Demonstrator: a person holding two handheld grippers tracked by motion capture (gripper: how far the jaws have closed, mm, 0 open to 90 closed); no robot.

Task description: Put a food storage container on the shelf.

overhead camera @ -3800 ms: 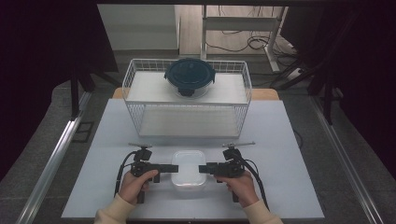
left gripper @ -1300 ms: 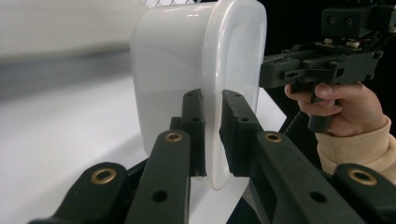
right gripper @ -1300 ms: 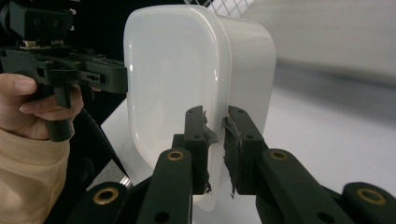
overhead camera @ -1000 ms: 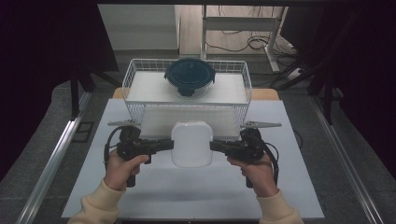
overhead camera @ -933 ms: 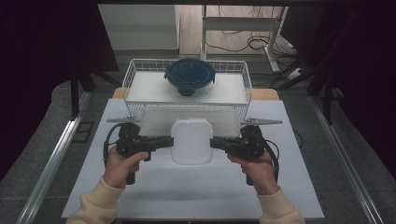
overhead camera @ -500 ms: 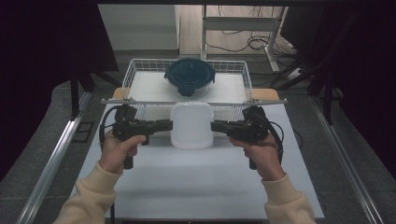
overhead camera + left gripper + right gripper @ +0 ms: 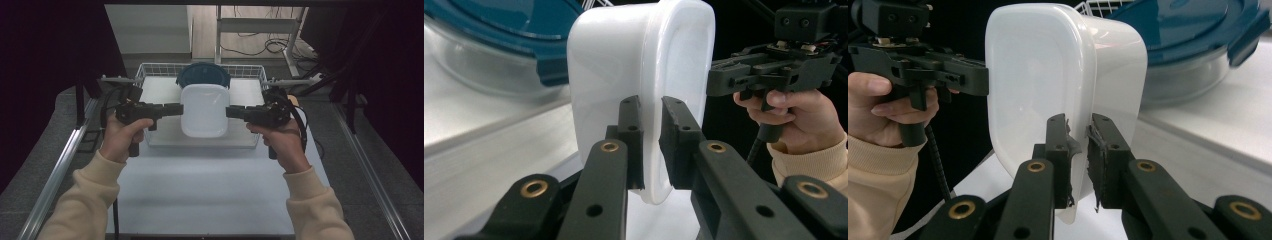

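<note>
The left gripper (image 7: pixel 172 108), at centre left of the high view, is clamping the left rim of the white translucent rectangular plastic container (image 7: pixel 204 110); its jaws are nearly closed, with only the thin rim between the pads. The container is hanging in mid-frame, clear of the white table (image 7: pixel 210 185), directly between both grippers, with its long axis running up and down the frame and its open side seemingly facing the camera. At centre right, the right gripper (image 7: pixel 235 111) is pinching the opposite rim in the same way, jaws almost shut on the plastic. Both hands are equally near, so the load is being shared.

Behind the container, the white wire basket (image 7: pixel 252 75) is standing at the table's far edge. A round clear bowl with a dark teal clip lid (image 7: pixel 202 75) is sitting at the basket's rear centre. Judged from this layout, the bowl is limiting free space at the back, and the front wire wall is the obstacle to clear.
</note>
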